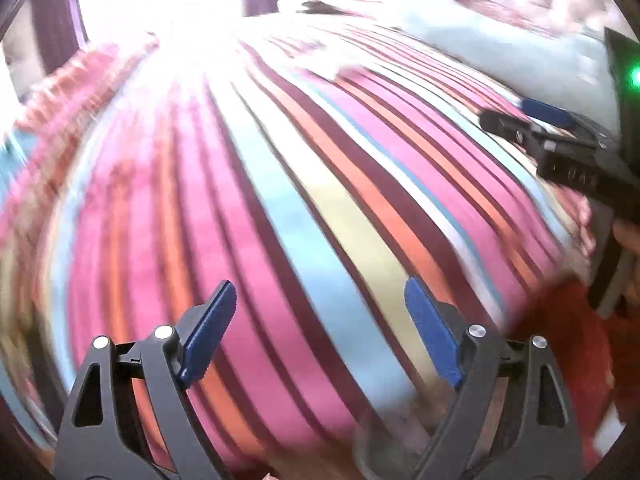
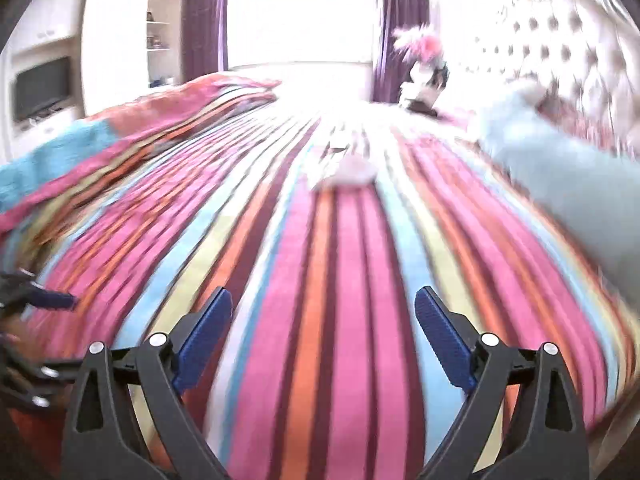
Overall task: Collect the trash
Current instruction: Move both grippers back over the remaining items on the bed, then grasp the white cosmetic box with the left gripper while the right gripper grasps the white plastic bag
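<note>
Tongs: left point(image 1: 320, 328) wide, right point(image 2: 323, 334) wide, both empty | pale scrap point(image 2: 352, 174) on bedspread point(image 2: 328, 264) blurred

A bedspread point(image 2: 344, 264) striped pink, orange, maroon, pale blue and yellow; purple curtains point(image 2: 206, 20); a pale blue pillow point(image 2: 568, 184); blue-padded black tools.

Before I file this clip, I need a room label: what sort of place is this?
Most likely a bedroom: a bed with a striped cover, a tufted headboard, and purple curtains beside a bright window. A television sits in a wall unit.
</note>
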A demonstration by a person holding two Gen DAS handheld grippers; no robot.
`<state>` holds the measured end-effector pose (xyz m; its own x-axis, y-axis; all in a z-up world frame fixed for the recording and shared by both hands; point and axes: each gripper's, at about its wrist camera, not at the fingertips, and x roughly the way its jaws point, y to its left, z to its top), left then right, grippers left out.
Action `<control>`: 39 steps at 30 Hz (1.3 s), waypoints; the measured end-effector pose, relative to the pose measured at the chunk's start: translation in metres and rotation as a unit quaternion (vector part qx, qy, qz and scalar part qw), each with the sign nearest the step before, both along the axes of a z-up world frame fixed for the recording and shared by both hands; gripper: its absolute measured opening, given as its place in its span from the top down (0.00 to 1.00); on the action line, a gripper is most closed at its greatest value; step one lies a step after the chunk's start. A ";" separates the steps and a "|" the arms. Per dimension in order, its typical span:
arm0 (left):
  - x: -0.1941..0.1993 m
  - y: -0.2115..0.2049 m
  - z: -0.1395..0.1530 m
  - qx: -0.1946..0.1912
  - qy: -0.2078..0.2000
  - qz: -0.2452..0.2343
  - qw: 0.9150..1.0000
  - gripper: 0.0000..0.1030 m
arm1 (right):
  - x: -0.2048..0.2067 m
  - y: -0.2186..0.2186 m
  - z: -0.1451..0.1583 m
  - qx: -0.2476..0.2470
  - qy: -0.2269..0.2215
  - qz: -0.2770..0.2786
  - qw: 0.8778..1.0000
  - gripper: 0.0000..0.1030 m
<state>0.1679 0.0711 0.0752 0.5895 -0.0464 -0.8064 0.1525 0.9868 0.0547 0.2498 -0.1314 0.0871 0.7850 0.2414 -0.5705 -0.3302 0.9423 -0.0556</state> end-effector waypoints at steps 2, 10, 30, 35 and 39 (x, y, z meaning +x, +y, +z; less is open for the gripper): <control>0.063 0.011 0.011 0.024 -0.019 0.032 0.999 0.19 | 0.052 0.021 -0.006 -0.019 0.000 0.001 1.000 0.14; 0.265 0.023 0.031 0.009 -0.041 0.069 0.997 0.18 | 0.193 0.074 -0.031 -0.039 0.031 0.004 0.999 0.14; 0.465 -0.072 -0.012 -0.051 0.017 0.057 0.997 0.15 | 0.283 0.025 -0.050 0.012 0.127 -0.013 0.992 0.14; 0.491 -0.086 -0.025 -0.021 0.052 0.060 0.997 0.15 | 0.287 0.026 -0.046 0.002 0.107 0.006 0.994 0.14; 0.501 -0.072 -0.036 -0.054 0.081 0.062 0.993 0.15 | 0.291 0.026 -0.045 0.022 0.107 0.025 0.994 0.14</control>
<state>0.6685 -0.0006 0.0394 0.4583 -0.0726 -0.8858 0.0277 0.9973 -0.0674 0.5408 -0.1052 0.0419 0.6330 0.3051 -0.7115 -0.3761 0.9245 0.0618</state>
